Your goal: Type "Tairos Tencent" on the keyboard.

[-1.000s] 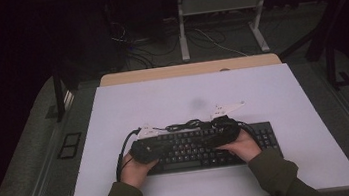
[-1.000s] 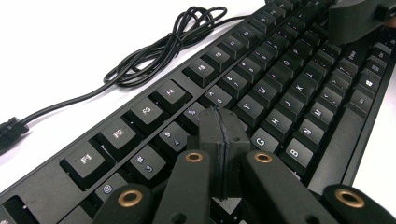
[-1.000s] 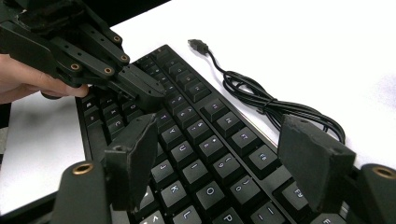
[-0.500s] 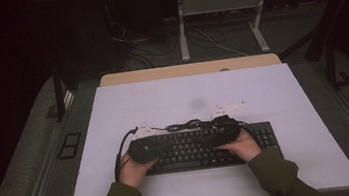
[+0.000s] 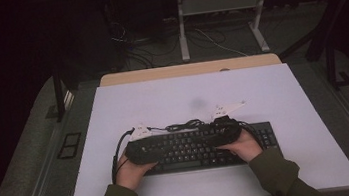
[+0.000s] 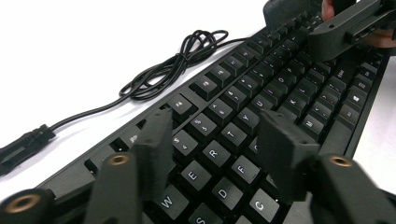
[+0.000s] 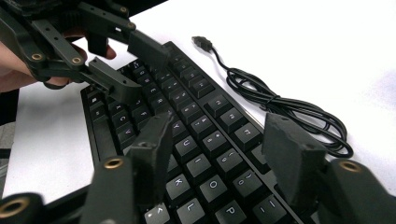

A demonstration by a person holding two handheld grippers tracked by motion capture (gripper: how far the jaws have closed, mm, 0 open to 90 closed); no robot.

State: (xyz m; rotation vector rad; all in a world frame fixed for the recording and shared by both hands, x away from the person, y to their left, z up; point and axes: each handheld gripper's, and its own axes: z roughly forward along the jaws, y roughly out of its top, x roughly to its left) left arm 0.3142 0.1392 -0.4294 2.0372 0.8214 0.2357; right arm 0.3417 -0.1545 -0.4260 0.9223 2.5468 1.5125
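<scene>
Black rectangular keyboard (image 5: 196, 148) flat on white tabletop (image 5: 162, 99); left gripper (image 5: 140, 145) and right gripper (image 5: 226, 127) over its ends; coiled black cable (image 5: 183, 125) just behind.

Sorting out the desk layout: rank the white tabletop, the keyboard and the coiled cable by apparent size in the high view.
1. White tabletop, by far the largest.
2. Keyboard.
3. Coiled cable, smallest, bunched just behind the keyboard.

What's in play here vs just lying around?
In play: keyboard; left gripper and right gripper, both with jaws apart over the keys.

Lying about: the keyboard's coiled cable with loose USB plug; second desk behind.
</scene>
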